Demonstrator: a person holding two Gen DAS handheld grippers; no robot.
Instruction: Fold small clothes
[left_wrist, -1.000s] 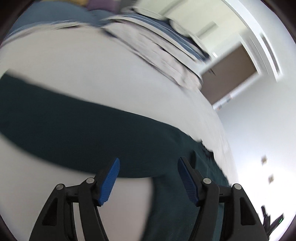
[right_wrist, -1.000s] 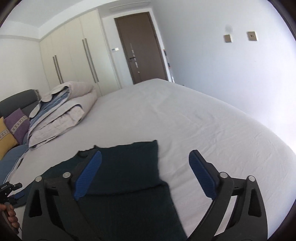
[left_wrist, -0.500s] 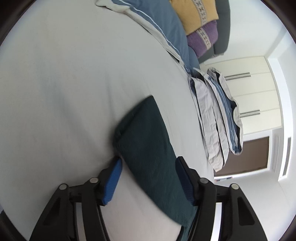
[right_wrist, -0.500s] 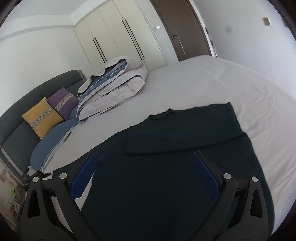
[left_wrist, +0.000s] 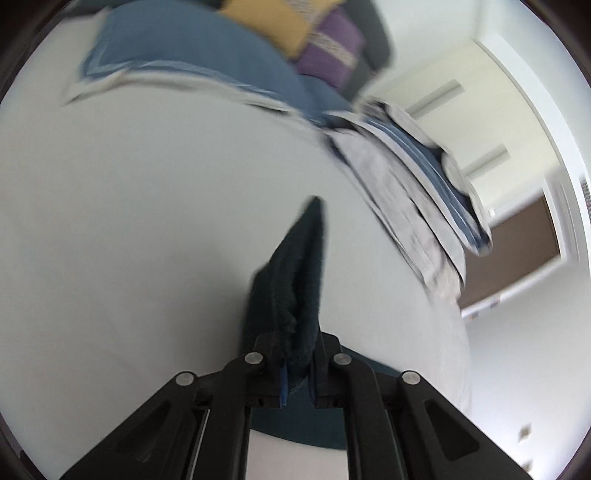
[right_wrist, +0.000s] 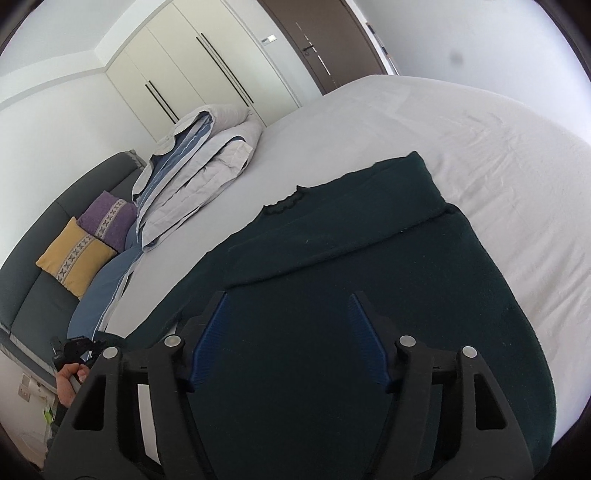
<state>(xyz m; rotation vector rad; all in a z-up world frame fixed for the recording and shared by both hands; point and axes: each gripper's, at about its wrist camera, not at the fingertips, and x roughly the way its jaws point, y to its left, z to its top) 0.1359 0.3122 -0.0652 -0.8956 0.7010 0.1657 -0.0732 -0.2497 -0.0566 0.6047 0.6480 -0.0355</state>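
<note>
A dark green knit sweater (right_wrist: 369, 280) lies flat on the white bed (right_wrist: 498, 140), with one sleeve folded across its chest. My left gripper (left_wrist: 297, 373) is shut on the other sleeve (left_wrist: 295, 280), which stands up pinched between the blue pads and is lifted off the sheet. My right gripper (right_wrist: 286, 314) is open and empty, hovering over the sweater's body. The left gripper also shows small at the left edge of the right wrist view (right_wrist: 74, 350), held by a hand.
A folded grey and blue duvet (right_wrist: 199, 155) lies at the far side of the bed. Blue pillow (left_wrist: 192, 62), yellow cushion (right_wrist: 74, 254) and purple cushion (right_wrist: 110, 218) sit by the dark headboard. Wardrobes and a brown door (right_wrist: 325, 40) stand behind.
My left gripper has closed on the sleeve end and lifted it. My right gripper has narrowed a little and moved lower over the sweater's body.
</note>
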